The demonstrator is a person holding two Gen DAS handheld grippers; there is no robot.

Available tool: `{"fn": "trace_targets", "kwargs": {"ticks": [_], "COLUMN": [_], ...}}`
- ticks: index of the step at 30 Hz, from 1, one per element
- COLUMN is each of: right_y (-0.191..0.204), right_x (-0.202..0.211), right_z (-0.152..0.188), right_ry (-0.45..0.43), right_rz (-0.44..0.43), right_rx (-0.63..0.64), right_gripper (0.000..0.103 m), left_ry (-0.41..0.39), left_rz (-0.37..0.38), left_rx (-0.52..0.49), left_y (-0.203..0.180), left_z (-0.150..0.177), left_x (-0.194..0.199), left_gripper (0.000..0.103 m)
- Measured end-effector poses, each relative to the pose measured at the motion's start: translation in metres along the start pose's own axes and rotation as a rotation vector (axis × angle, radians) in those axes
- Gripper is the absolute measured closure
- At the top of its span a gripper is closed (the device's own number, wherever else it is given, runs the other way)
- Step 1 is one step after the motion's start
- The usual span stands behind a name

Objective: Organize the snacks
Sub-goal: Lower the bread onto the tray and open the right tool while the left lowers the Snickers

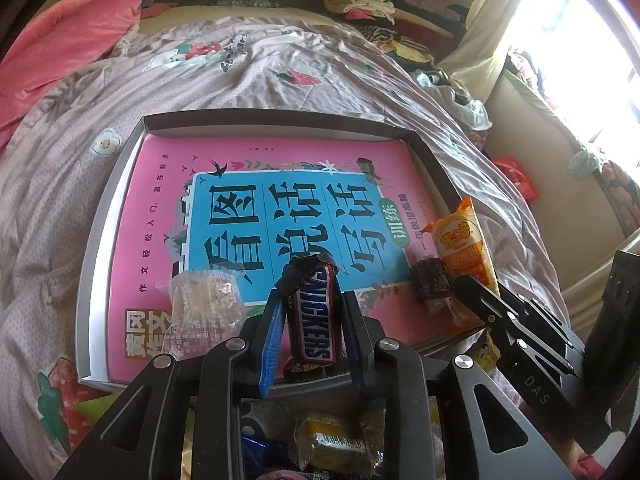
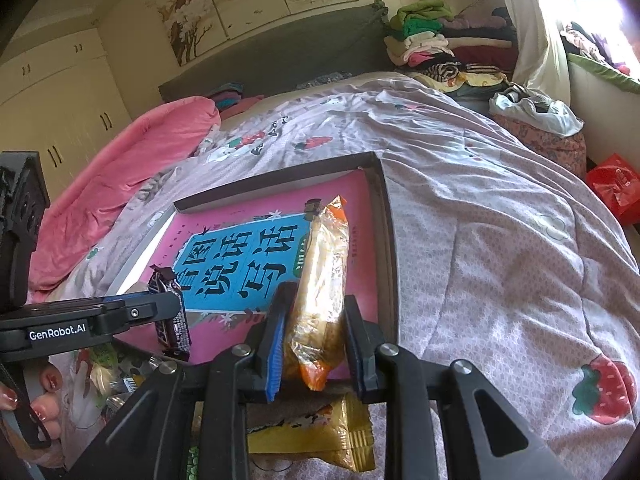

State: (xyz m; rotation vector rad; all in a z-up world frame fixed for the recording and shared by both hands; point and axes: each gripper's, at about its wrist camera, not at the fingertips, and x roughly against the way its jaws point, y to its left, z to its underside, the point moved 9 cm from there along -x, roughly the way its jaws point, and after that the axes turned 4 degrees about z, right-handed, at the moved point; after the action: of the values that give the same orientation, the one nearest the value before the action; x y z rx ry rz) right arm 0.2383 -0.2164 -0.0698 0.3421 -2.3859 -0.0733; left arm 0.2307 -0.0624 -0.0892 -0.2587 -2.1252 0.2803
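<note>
Glossy plastic Snickers wrapper (image 1: 314,316) — crinkly orange snack packet (image 2: 320,292), soft printed cloth quilt (image 1: 280,72)

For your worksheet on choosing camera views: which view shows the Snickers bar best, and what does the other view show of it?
The left wrist view: the Snickers bar stands centred between the left gripper's fingers, its name readable. The right wrist view shows it only side-on at the left, partly hidden behind that gripper, the name unreadable.

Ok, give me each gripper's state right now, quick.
Left gripper: shut on the Snickers bar.
Right gripper: shut on the orange snack packet.
</note>
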Motion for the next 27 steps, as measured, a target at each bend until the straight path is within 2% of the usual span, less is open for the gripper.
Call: {"fn": "trace_targets", "kwargs": {"ticks": [14,18,21,27], "right_y": [-0.0058,-0.0079,-0.0088,-0.0084], "right_x": [0.0034,0.0061,0.0070,0.0084], "right_z": [-0.0022,-0.0041,-0.0048,-0.0065], "right_ry": [-0.013,-0.027,-0.027,-0.031], "right_rz": [0.016,0.032,0.028,0.024], "right_rx": [-0.006,-0.005,-0.010,-0.009], "right_gripper": [0.074,0.063,0.063,0.063], "left_ry": [0.000,-0.003,-0.006,-0.014], "left_rz": [0.004,0.008,0.010,0.013], "left_rx": [0.004,0.005,0.007,0.006], "left_y": [0.0010,-0.0004,-0.0004,-0.0003], "left_z": [-0.0004,-0.0010,-0.0014,-0.0030], "left_x": [0.0013,0.0018,0.0032,0.0064], "left_gripper": [0.074,0.074,0.073,0.066]}}
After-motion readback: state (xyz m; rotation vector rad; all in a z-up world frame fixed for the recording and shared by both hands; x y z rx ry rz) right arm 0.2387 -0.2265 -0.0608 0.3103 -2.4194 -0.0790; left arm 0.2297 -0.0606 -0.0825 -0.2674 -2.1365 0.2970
